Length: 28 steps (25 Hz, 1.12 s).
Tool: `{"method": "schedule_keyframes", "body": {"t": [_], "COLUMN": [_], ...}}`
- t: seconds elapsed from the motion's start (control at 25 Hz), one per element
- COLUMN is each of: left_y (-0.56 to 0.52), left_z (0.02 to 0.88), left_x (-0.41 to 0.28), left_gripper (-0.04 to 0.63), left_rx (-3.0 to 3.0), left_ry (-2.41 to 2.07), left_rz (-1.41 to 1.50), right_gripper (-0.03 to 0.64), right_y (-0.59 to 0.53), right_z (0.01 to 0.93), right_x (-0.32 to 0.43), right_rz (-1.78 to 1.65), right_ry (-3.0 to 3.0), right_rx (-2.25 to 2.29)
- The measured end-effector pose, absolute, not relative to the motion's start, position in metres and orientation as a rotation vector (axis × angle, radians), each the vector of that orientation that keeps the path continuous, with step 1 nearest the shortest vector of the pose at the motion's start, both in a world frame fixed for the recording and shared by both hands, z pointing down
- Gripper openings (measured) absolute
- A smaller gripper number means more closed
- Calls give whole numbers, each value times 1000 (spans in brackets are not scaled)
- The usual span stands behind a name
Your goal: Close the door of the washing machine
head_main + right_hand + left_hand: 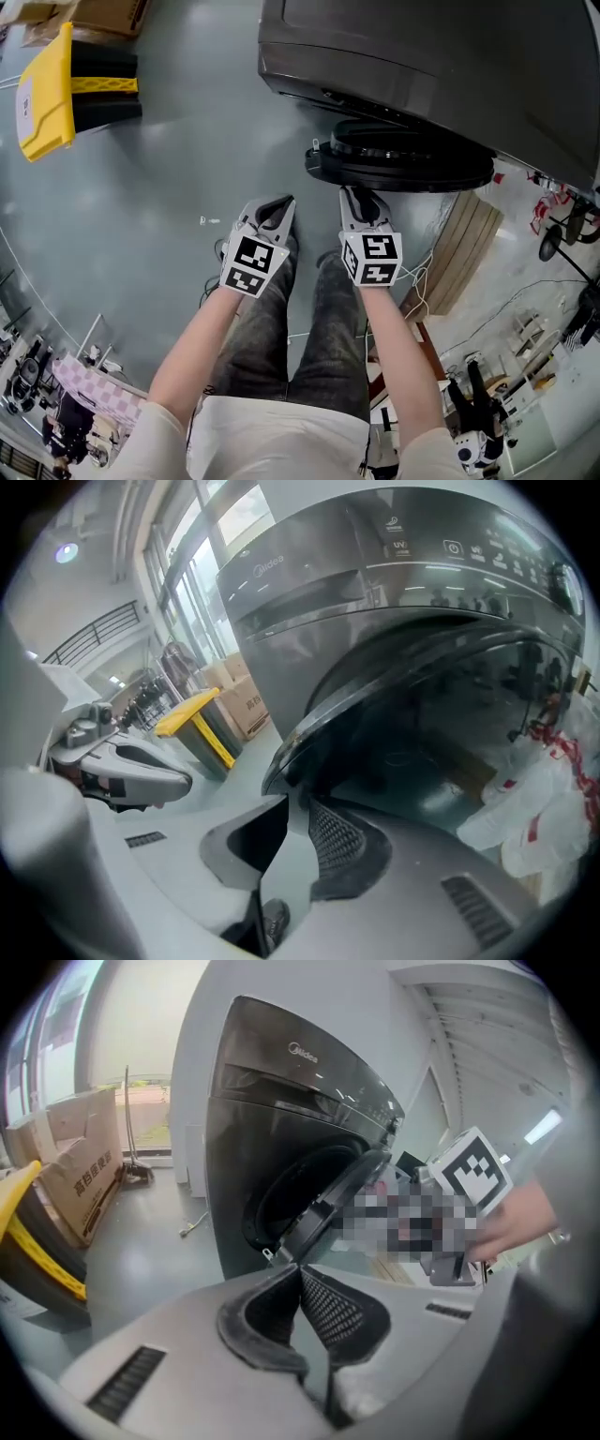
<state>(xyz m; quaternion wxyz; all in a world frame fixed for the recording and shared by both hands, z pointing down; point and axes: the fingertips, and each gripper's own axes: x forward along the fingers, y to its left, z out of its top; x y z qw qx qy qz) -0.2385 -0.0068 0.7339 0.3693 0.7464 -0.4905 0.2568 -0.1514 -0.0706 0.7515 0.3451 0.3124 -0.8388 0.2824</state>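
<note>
The dark grey washing machine (450, 56) stands at the top of the head view, and its round door (403, 159) hangs open towards me. My right gripper (364, 199) sits just below the door's rim. In the right gripper view the jaws (292, 803) stand narrowly apart with nothing between them, and the door's edge (281, 757) lies just beyond the tips. My left gripper (277, 211) hovers over the floor to the left of the door. Its jaws (298, 1274) meet at the tips, empty, and point at the door's edge (328, 1208) and the drum opening (291, 1194).
A yellow bin (47, 89) stands at the far left, with cardboard boxes (80, 1166) near it. A wooden board (464, 248) leans right of the door, and a white plastic bag (544, 799) lies there too. The person's legs (300, 319) are below the grippers.
</note>
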Motion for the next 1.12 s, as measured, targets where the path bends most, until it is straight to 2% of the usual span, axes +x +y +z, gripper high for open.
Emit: {"method": "schedule_keyframes", "body": {"t": [0.44, 0.68, 1.12], "left_y": [-29, -31, -27], "left_z": [738, 742, 754], "left_x": [-286, -288, -286], "left_gripper": [9, 9, 9], "left_rx": [1863, 1859, 1841], "left_ry": [-1359, -1350, -1330], "left_rz": [580, 579, 588], "right_gripper": [86, 40, 29], "right_y": [-142, -149, -158], "right_z": [743, 746, 748], "right_x": [-197, -197, -199], "right_rz": [639, 682, 716], "right_ry": [-2254, -2232, -2241], "right_rx": [914, 1010, 1084]}}
